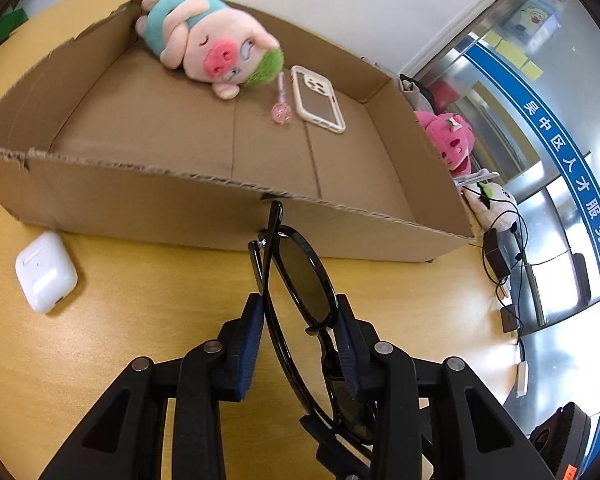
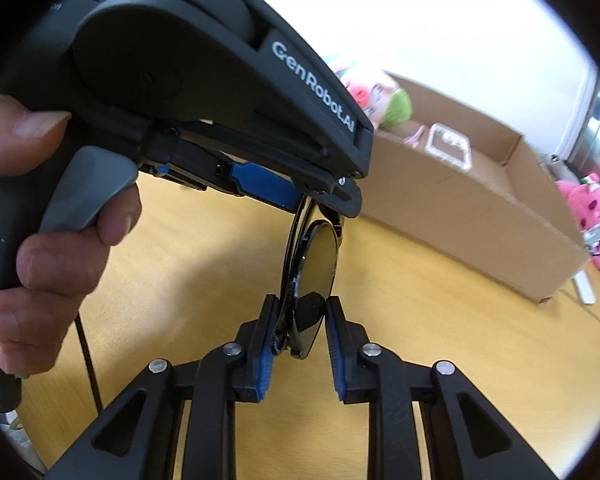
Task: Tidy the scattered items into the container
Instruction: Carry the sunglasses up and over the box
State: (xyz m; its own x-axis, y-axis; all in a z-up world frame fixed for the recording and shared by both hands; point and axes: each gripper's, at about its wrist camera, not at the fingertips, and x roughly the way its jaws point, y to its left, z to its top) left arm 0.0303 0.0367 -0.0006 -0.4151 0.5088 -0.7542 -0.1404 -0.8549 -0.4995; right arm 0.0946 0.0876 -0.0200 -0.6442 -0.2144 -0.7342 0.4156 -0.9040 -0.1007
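Folded black sunglasses point(image 1: 300, 276) hang above the yellow table, just in front of the cardboard box point(image 1: 140, 204). My left gripper point(image 1: 300, 308) is shut on one end, its blue pads pressing the frame from both sides. In the right wrist view, my right gripper point(image 2: 302, 308) is shut on the other lens of the sunglasses point(image 2: 318, 256). The left gripper point(image 2: 316, 200) clamps them from above, with a hand point(image 2: 60, 240) on its handle. Inside the box lie a plush pig point(image 1: 204, 36), a pink wand point(image 1: 280, 108) and a phone case point(image 1: 318, 98).
A white earbuds case point(image 1: 46, 272) lies on the table to the left, in front of the box. A pink plush point(image 1: 448, 136) and a white plush with black cables point(image 1: 496, 208) sit past the box's right end. Box wall point(image 2: 460, 208) stands ahead to the right.
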